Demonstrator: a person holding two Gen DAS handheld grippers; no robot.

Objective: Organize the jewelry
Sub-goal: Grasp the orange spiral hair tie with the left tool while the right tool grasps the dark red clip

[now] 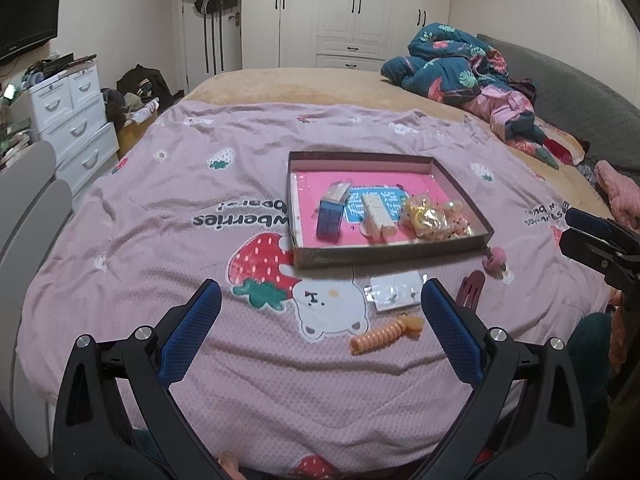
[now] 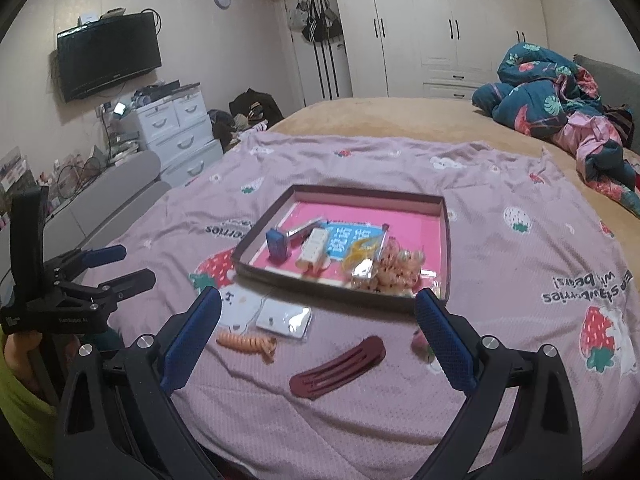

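Jewelry and hair pieces lie partly sorted: the shallow brown cardboard tray with a pink floor [image 2: 446,240] already holds a small blue box [image 2: 278,244], a cream oblong case [image 2: 314,250] and a clear bag of yellow and speckled trinkets [image 2: 386,268]. On the pink strawberry-print bedspread [image 2: 500,280], just in front of the tray's near wall, four pieces wait: a dark red flat hair clip [image 2: 338,368], an orange spiral hair tie [image 2: 248,342], a clear plastic packet with a white card [image 2: 286,318] and a small pink flower piece [image 2: 422,344].

Your right tool [image 2: 318,340] hangs wide with nothing in it, the red clip between its fingers. Your left tool [image 1: 322,324] is equally wide and empty, near the spiral tie.

I'd judge the clip the likely next pick. Come down low, pinch across its narrow width, and press gently: the soft bed gives way. Lift clear of the tray's wall before releasing into the bare pink area.
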